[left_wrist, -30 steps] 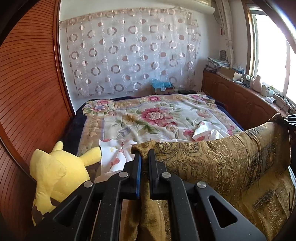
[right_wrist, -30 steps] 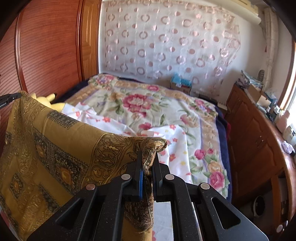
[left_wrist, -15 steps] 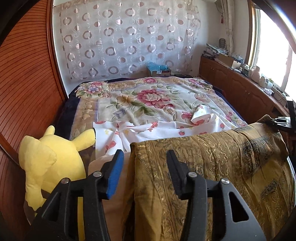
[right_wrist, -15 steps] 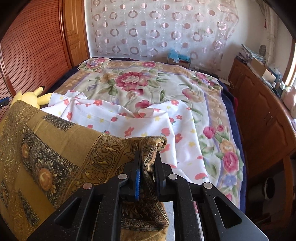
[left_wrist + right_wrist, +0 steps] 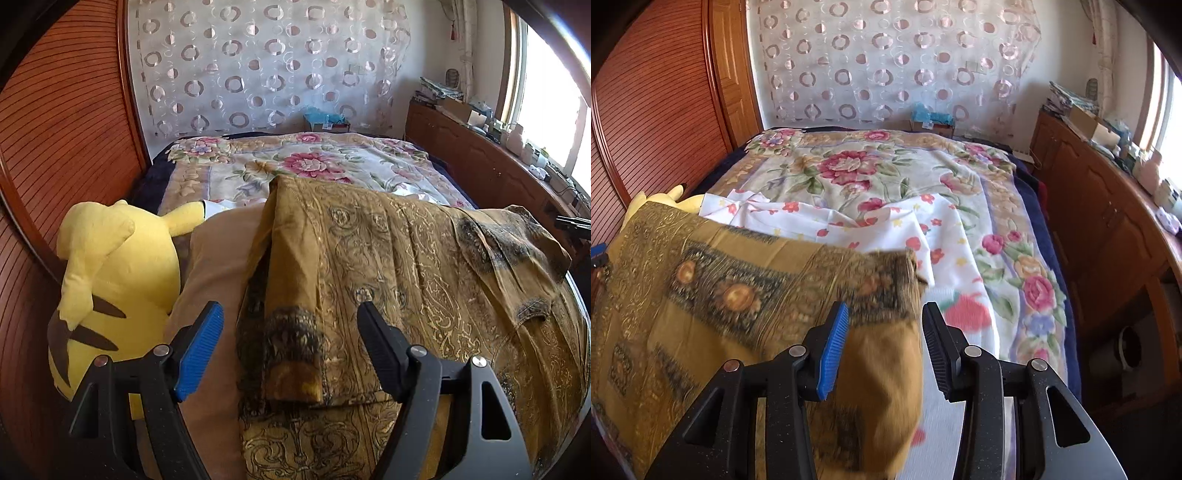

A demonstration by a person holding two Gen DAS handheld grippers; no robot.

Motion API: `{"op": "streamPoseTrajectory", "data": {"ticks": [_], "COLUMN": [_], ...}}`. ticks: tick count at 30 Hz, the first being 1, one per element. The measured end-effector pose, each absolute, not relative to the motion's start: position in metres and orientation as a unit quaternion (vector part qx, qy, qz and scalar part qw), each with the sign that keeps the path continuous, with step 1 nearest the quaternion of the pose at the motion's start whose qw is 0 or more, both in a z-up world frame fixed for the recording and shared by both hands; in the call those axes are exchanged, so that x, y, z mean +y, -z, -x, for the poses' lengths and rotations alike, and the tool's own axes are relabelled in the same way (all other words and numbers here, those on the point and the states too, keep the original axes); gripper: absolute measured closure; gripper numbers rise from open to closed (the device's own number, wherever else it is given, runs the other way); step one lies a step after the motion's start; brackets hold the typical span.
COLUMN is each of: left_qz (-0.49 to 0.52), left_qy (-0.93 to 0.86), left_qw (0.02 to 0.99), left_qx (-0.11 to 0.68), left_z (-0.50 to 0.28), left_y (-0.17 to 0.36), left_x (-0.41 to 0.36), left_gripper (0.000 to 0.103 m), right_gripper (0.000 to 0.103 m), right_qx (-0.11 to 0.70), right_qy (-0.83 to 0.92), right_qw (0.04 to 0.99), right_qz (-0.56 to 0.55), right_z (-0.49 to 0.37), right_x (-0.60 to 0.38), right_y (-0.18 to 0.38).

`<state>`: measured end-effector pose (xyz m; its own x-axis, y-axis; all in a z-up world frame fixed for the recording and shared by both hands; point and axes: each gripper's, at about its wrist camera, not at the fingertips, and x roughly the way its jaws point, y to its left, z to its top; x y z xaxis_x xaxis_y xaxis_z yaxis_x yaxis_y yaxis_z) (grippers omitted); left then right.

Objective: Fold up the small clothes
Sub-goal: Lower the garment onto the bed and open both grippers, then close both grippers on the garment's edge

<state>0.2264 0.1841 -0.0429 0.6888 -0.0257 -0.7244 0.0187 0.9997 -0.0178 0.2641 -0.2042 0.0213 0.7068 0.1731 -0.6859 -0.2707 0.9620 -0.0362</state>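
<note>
Cloth [image 5: 388,280], gold-patterned, folded on the bed [image 5: 886,173], its corners between both tools' jaws. Left gripper [image 5: 290,347] and right gripper [image 5: 882,339] have just been opening, pads clear. Risk: a withdrawing jaw may snag a corner and undo the fold.

The right gripper [image 5: 882,345] has just been opening. A blurred fold of the gold patterned cloth [image 5: 713,295] lies between its fingers [image 5: 833,347], apparently untouched. Beyond it, a white floral garment [image 5: 849,221] lies on the bed [image 5: 1001,206].

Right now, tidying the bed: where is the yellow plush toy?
Left wrist view: the yellow plush toy sits far left, against the ribbed wooden wall, beside the tan pillow.
</note>
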Motion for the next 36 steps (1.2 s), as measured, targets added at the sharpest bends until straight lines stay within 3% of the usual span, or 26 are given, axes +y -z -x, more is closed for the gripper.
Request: {"op": "streamPoseTrajectory", "data": {"ticks": [15, 18, 19, 22, 23, 26, 30, 33, 35, 36], "left_qz": [-0.005, -0.002, -0.002, -0.004, -0.005, 0.001, 0.014, 0.018, 0.020, 0.024], "left_qy": [0.003, 0.013, 0.016, 0.016, 0.012, 0.008, 0.014, 0.018, 0.022, 0.029], "left_qw": [0.921, 0.922, 0.922, 0.920, 0.918, 0.912, 0.908, 0.908, 0.908, 0.909], "left_qx": [0.389, 0.387, 0.387, 0.392, 0.396, 0.409, 0.418, 0.418, 0.417, 0.415], "left_z": [-0.215, -0.211, -0.211, -0.212, -0.214, -0.218, -0.219, -0.219, -0.218, -0.218], "left_y": [0.039, 0.039, 0.039, 0.043, 0.045, 0.053, 0.060, 0.061, 0.060, 0.059], "left_x": [0.174, 0.172, 0.172, 0.173, 0.174, 0.179, 0.182, 0.182, 0.181, 0.181], "left_gripper": [0.028, 0.042, 0.048, 0.052, 0.052, 0.053, 0.071, 0.075, 0.083, 0.094], "right_gripper": [0.060, 0.060, 0.065, 0.093, 0.095, 0.097, 0.098, 0.098, 0.098, 0.098], "right_qx": [0.413, 0.416, 0.415, 0.410, 0.408, 0.392, 0.359, 0.351, 0.353, 0.355], "right_qy": [-0.094, -0.104, -0.106, -0.116, -0.124, -0.142, -0.166, -0.172, -0.170, -0.170], "right_qw": [0.905, 0.902, 0.902, 0.902, 0.902, 0.906, 0.918, 0.920, 0.920, 0.919], "right_qz": [0.045, 0.048, 0.054, 0.069, 0.071, 0.068, 0.023, 0.014, 0.014, 0.013], "right_z": [-0.221, -0.225, -0.226, -0.227, -0.227, -0.223, -0.214, -0.210, -0.208, -0.208], "right_x": [-0.216, -0.209, -0.207, -0.200, -0.200, -0.199, -0.210, -0.217, -0.220, -0.221], "right_y": [0.012, 0.013, 0.013, 0.013, 0.013, 0.007, -0.009, -0.011, -0.006, -0.003]}}
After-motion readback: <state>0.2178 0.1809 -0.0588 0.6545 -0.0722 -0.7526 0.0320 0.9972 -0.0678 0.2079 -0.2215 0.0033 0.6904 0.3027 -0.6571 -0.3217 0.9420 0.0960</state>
